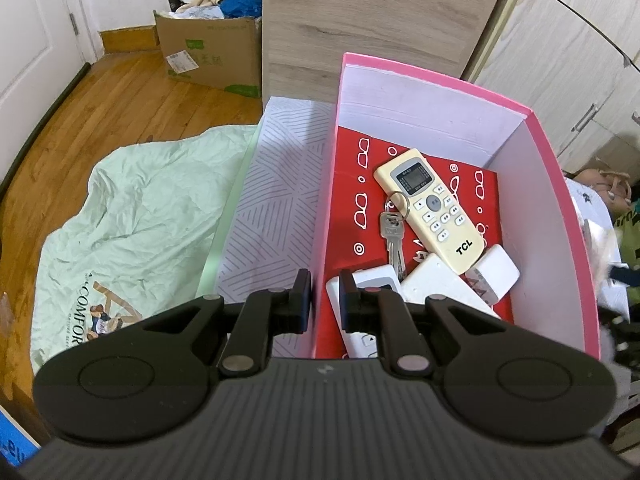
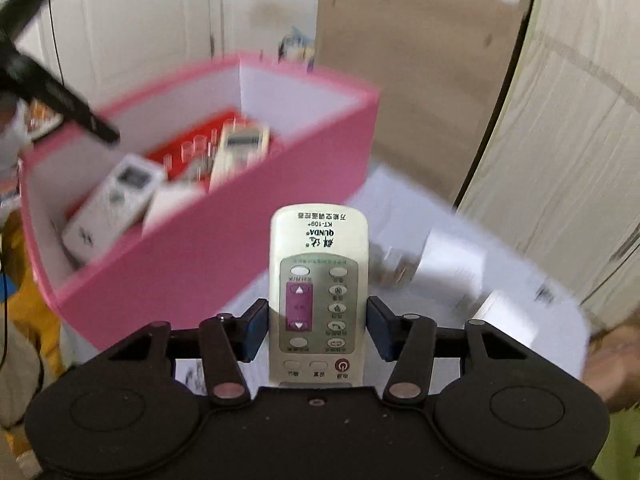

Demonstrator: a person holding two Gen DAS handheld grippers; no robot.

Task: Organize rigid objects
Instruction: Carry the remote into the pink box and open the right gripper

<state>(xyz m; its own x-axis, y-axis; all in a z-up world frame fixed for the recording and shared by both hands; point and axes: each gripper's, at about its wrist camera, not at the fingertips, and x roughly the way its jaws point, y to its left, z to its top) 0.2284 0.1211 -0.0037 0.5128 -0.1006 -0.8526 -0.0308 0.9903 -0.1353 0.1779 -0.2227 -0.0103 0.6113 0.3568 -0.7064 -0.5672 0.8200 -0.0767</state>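
1. The pink box [image 1: 560,184] wall is pinched by the nearly closed left gripper [image 1: 325,300].
2. A white remote [image 2: 318,288], beside the box, is clamped in the half-open right gripper [image 2: 318,328].
3. It should be lifted clear of the rim, then lowered flat inside.

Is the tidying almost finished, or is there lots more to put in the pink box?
Partly done. The pink box already holds a cream remote, keys and white items. The right gripper holds another remote, not boxed yet. Blurry things remain on the white surface.
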